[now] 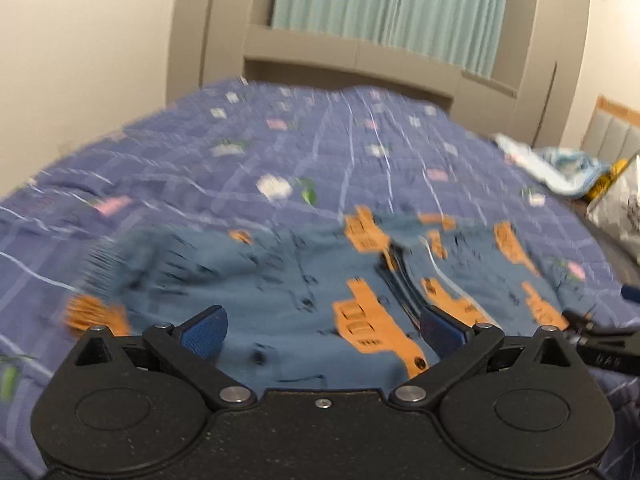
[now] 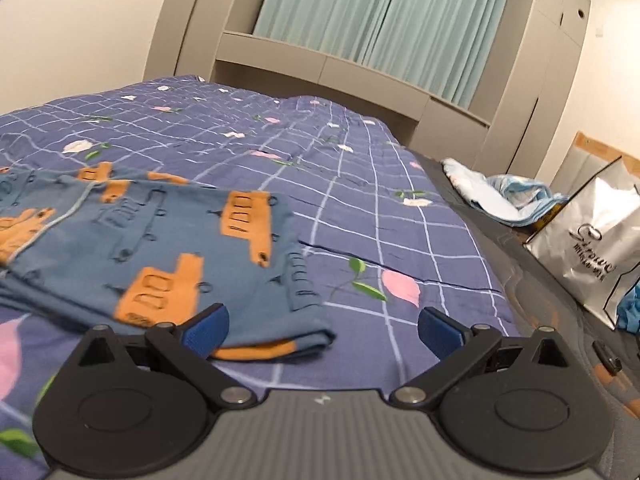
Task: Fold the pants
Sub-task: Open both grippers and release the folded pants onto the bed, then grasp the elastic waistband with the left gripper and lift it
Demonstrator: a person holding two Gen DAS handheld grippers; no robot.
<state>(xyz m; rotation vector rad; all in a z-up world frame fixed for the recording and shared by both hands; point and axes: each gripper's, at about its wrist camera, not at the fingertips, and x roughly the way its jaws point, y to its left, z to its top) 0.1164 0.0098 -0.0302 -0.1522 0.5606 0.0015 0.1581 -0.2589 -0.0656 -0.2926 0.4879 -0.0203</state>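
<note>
The pants [image 2: 152, 248] lie flat on the bed [image 2: 400, 216], just ahead of both wide, empty grippers: left gripper [image 1: 322, 334], right gripper [image 2: 322, 330].

One pair of blue pants [image 2: 160, 240] with orange vehicle prints, lying on the near left of the bed. One bedspread [image 2: 360, 168], purple with a white grid and flowers. Two grippers: left gripper [image 1: 322, 334] and right gripper [image 2: 322, 332], each with two blue pads, spread apart and empty. One light-blue bundle of cloth [image 2: 508, 196] at the far right. One silvery bag [image 2: 592, 240] on the right. One pale green curtain [image 2: 380, 20], far behind the bed.
</note>
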